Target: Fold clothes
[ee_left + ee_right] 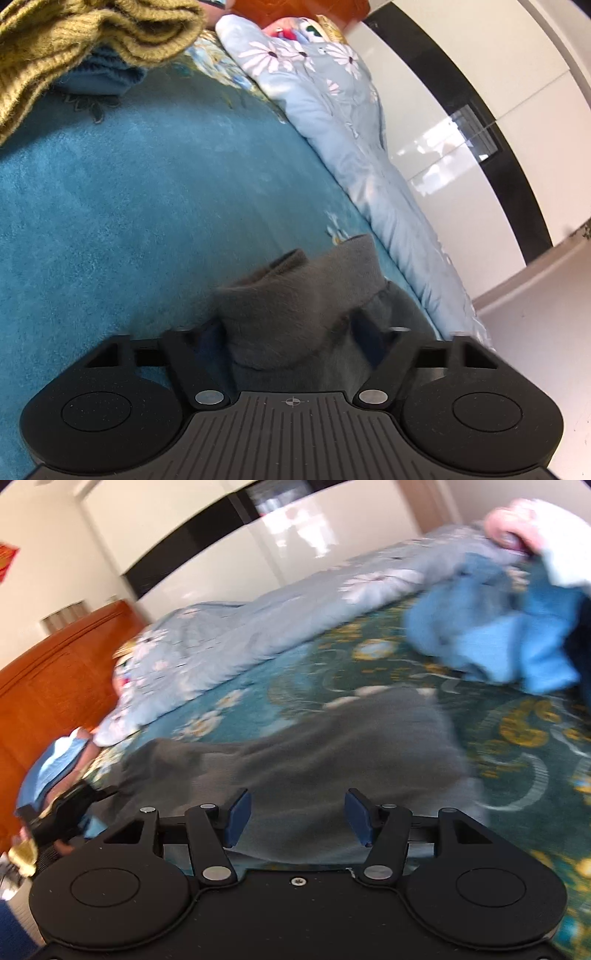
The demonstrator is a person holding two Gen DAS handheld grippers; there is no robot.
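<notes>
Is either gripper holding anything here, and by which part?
The left gripper is clamped on the grey garment at a bunched ribbed edge. The right gripper is open above the cloth, holding nothing.

Grey garment (295, 295), frame bottom: soft fuzzy knit. Olive sweater (92, 33), upper left: coarse ribbed wool. Teal blanket (129, 192): matt plush. Headboard (55, 679): glossy wood. Wardrobe (443, 122): shiny, smooth.

Left gripper (291, 332) pads under grey garment (295, 295)
</notes>
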